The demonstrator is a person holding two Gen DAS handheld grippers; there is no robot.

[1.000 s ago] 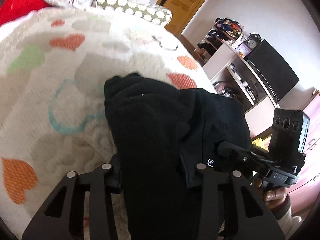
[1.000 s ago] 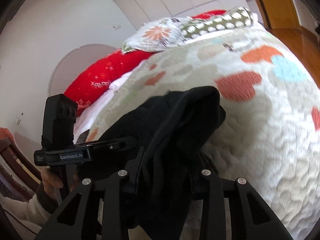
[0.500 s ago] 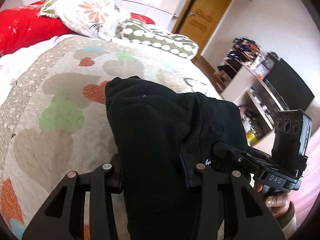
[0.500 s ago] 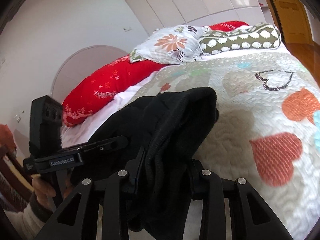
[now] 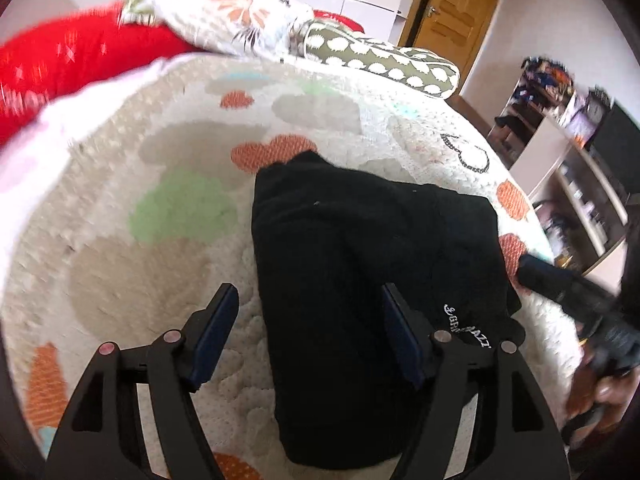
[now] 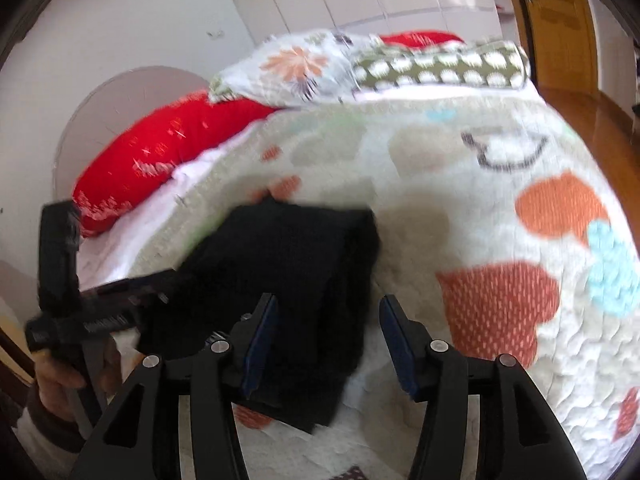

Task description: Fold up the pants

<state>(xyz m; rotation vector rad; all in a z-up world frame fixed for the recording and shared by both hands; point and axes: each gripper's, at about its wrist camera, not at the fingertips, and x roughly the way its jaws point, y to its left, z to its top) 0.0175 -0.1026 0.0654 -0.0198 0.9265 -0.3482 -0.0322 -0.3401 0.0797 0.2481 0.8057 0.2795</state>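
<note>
One pair of black pants point(image 5: 360, 280) lies folded into a thick, roughly rectangular bundle on the near part of the bed, close to its near edge. The cloth looks soft and fleecy, with small white lettering near the right-hand corner of the bundle in the left wrist view. Under it is one quilted bedspread point(image 5: 140, 280), cream with a bumpy stitched surface and heart patches in orange, green, grey and pale blue.

At the far end of the bed there are three pillows: one long red pillow point(image 5: 60, 60) on the left, one white flowered pillow point(image 5: 224, 12) in the middle, and one olive pillow with white spots point(image 5: 380, 60) on the right. One wooden door point(image 5: 452, 12) stands beyond them on the far right, and a white shelf unit point(image 5: 560, 152) with blurred small items lines the right wall.

There are two black tools with flat blue-edged pads. The left gripper point(image 5: 312, 332) has its jaws opening; they stand wide, the left pad clear over the bedspread, the right pad at or above the top of the pants without visibly pinching. The right gripper point(image 6: 328, 344) also has its jaws opening; the near right corner of the pants lies between them, close against the left pad, with the right pad apart over bare quilt. Neither tool clamps the cloth. In the right wrist view, a person's hand point(image 6: 60, 384) grips the left tool's handle at the near left.
</note>
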